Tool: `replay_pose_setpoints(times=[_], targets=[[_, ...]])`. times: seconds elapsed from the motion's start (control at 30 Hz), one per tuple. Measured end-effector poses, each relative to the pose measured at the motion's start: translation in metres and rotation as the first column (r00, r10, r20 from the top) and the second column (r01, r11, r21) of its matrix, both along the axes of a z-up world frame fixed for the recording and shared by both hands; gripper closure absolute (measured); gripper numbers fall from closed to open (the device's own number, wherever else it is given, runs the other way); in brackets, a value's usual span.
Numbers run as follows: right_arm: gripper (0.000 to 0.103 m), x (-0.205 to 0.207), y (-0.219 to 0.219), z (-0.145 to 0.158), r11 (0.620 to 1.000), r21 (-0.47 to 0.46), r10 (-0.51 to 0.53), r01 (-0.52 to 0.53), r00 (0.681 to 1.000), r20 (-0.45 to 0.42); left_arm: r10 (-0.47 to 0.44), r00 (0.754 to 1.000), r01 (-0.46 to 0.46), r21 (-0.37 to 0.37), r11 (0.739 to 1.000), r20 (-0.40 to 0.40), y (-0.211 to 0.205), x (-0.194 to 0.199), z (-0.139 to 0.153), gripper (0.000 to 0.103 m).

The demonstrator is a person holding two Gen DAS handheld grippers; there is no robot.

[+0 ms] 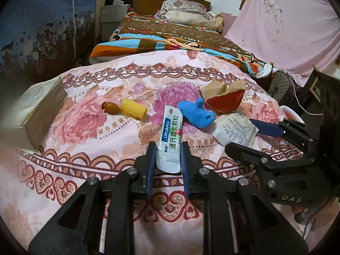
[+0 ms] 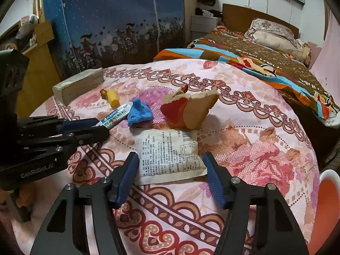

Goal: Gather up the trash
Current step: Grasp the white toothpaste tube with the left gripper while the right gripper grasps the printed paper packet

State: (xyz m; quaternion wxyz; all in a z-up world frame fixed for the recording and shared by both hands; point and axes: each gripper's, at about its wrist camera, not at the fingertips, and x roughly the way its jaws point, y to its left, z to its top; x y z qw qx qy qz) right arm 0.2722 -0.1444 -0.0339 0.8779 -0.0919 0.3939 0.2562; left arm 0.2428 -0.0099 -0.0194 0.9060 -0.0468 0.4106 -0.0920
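White sachet (image 1: 170,140) clamped by left gripper (image 1: 167,148). Printed packet (image 2: 170,155) straddled by right gripper (image 2: 170,165), fingers apart; should be squeezed squarely at mid-width before lifting.

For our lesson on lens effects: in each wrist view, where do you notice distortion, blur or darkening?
Left wrist view: black vignette fills the corners, the wooden block at the left edge smears out of focus, and the sachet in the left gripper stays sharp. Right wrist view: the flowered cloth bulges like a dome, and the orange bin blurs at the right rim.
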Motion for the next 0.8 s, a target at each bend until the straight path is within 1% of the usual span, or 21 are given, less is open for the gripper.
replay_pose_setpoints(times=[0.13,0.27,0.37,0.57,0.7,0.8], targets=[[0.048,-0.003,0.003,0.000,1.000,-0.020,0.006,-0.006,1.000,0.014,0.001,1.000,-0.001,0.025,1.000,0.006,-0.004,0.000,0.000,0.097],[0.051,-0.006,0.005,0.001,0.999,-0.031,0.008,-0.007,0.999,0.033,0.002,1.000,-0.002,0.023,1.000,0.022,-0.004,-0.003,0.002,0.098],[0.052,-0.009,0.003,0.004,1.000,-0.026,0.004,-0.003,0.998,0.055,0.002,0.999,-0.004,0.021,1.000,0.052,-0.003,-0.007,0.006,0.098],[0.053,-0.016,-0.001,0.013,1.000,0.000,-0.003,0.003,0.993,0.114,0.008,0.990,-0.010,0.012,1.000,0.143,-0.001,-0.021,0.017,0.098],[0.053,-0.022,-0.006,0.019,1.000,0.021,-0.016,0.012,0.986,0.165,0.013,0.976,-0.012,-0.009,1.000,0.218,0.001,-0.032,0.026,0.098],[0.053,-0.029,-0.009,0.025,0.999,0.043,-0.032,0.023,0.976,0.218,0.019,0.963,-0.020,0.002,1.000,0.269,-0.001,-0.039,0.033,0.098]])
